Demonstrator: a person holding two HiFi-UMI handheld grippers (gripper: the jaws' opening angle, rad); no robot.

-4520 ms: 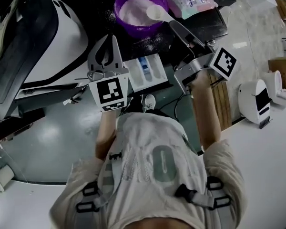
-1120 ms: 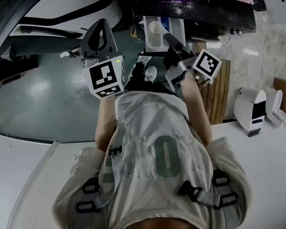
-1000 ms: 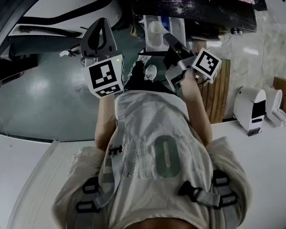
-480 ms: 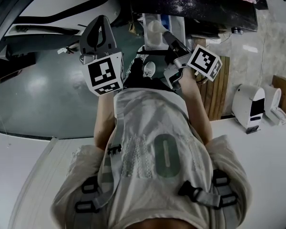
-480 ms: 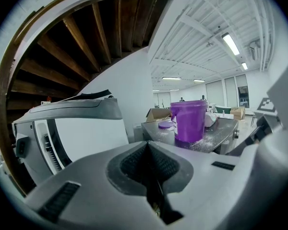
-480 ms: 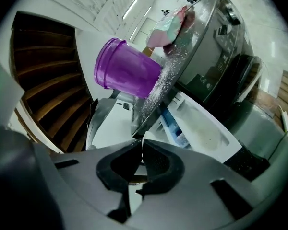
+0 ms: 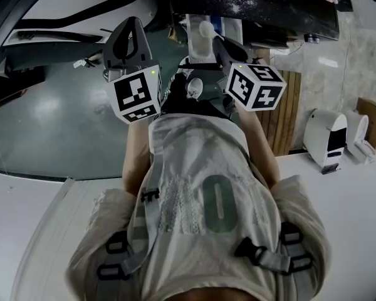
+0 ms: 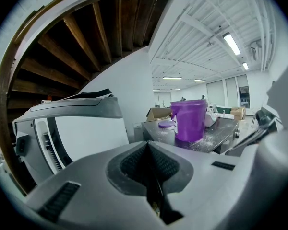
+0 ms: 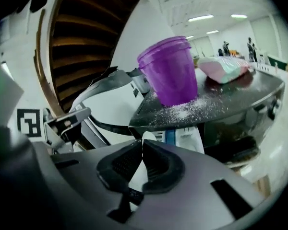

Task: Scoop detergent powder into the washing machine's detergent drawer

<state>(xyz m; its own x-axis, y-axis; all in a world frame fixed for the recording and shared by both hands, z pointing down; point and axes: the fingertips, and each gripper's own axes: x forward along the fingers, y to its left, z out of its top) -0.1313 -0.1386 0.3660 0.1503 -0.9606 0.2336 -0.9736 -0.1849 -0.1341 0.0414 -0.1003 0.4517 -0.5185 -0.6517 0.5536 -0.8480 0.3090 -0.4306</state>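
The white scoop (image 7: 205, 29) hangs over the open white detergent drawer (image 7: 197, 49) that juts from the washing machine. My right gripper (image 7: 218, 42) is shut on the scoop's handle, its marker cube turned face up. In the right gripper view the handle (image 9: 145, 140) shows as a thin white strip pinched between the pads, with the drawer (image 9: 188, 139) just beyond. My left gripper (image 7: 129, 27) hovers left of the drawer, shut and empty (image 8: 149, 163). The purple powder tub (image 9: 170, 71) stands on the dark counter above the drawer.
The white washing machine (image 7: 81, 5) fills the upper left. A pink bag (image 9: 225, 66) lies right of the tub on the powder-dusted counter (image 9: 230, 97). A slatted wooden board (image 7: 287, 115) and a small white device (image 7: 329, 140) sit on the right.
My right gripper has rolled over, so its cube faces up, tipping the scoop above the drawer. Earlier the scoop was at the purple tub. The left gripper barely moved.
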